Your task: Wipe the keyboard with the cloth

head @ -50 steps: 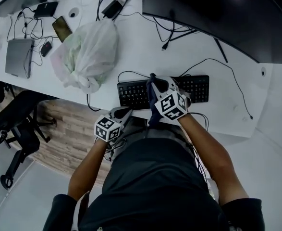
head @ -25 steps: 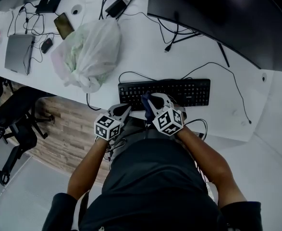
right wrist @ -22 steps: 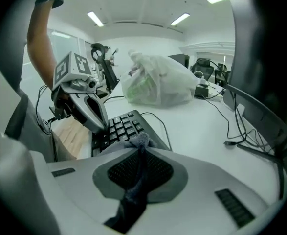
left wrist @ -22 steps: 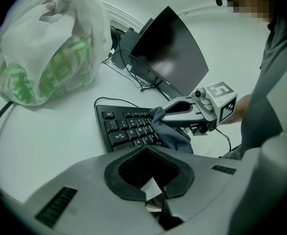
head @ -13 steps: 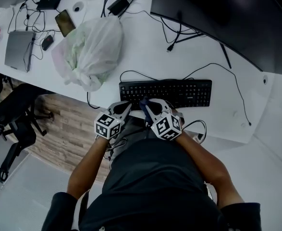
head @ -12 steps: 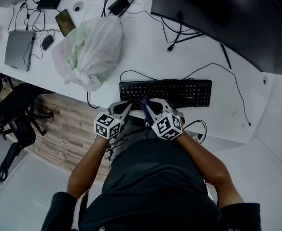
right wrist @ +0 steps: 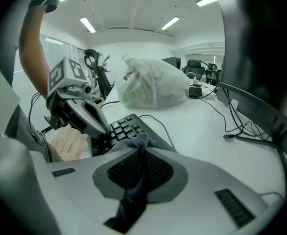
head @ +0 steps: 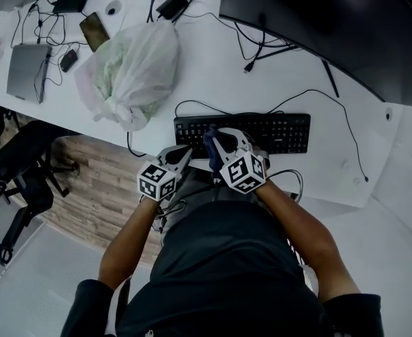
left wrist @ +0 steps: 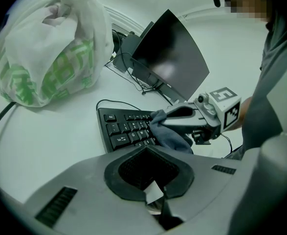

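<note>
Right gripper (right wrist: 139, 148) has its jaws nearly together, clamped on a dark blue-grey cloth (right wrist: 135, 185) that runs up between the black ribbed pads and bunches out past the tips. That bunched end lies on the left part of the black corded keyboard (head: 279, 128), just inside its near edge; the left gripper view shows the cloth (left wrist: 171, 135) draped down over the keys under the grey jaws. Left gripper (head: 182, 152) has its jaws drawn together, with only a thin slit between the pads, and I can't make out anything gripped there. Its tips sit by the keyboard's near left corner, just beside the right gripper (head: 212, 138). The keyboard lies along the front edge of the white desk (head: 213, 76), in front of a curved dark monitor (head: 332, 20).
</note>
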Action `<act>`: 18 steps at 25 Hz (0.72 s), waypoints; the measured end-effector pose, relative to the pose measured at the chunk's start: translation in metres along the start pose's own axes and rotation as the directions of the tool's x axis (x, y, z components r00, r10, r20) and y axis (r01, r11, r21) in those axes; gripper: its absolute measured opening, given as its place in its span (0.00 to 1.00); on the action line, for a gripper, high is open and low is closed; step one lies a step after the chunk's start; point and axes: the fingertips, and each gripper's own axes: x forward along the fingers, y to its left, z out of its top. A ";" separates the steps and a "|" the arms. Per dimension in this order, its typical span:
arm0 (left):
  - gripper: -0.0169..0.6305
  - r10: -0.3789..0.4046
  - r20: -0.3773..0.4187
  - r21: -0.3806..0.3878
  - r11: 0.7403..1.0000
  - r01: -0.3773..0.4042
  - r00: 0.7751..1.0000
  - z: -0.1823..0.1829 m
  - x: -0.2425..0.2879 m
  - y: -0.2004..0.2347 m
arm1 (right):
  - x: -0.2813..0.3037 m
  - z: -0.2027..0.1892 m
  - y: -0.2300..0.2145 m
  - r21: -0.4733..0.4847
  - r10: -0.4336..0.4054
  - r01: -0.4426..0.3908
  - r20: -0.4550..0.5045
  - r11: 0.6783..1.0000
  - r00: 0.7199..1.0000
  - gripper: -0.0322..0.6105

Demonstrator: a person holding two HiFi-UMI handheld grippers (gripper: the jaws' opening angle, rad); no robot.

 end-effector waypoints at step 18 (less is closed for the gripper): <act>0.03 -0.024 0.009 -0.004 1.000 0.024 1.000 0.000 -0.001 0.000 | 0.025 0.033 -0.005 -0.037 0.027 -0.026 0.025 0.999 0.999 0.11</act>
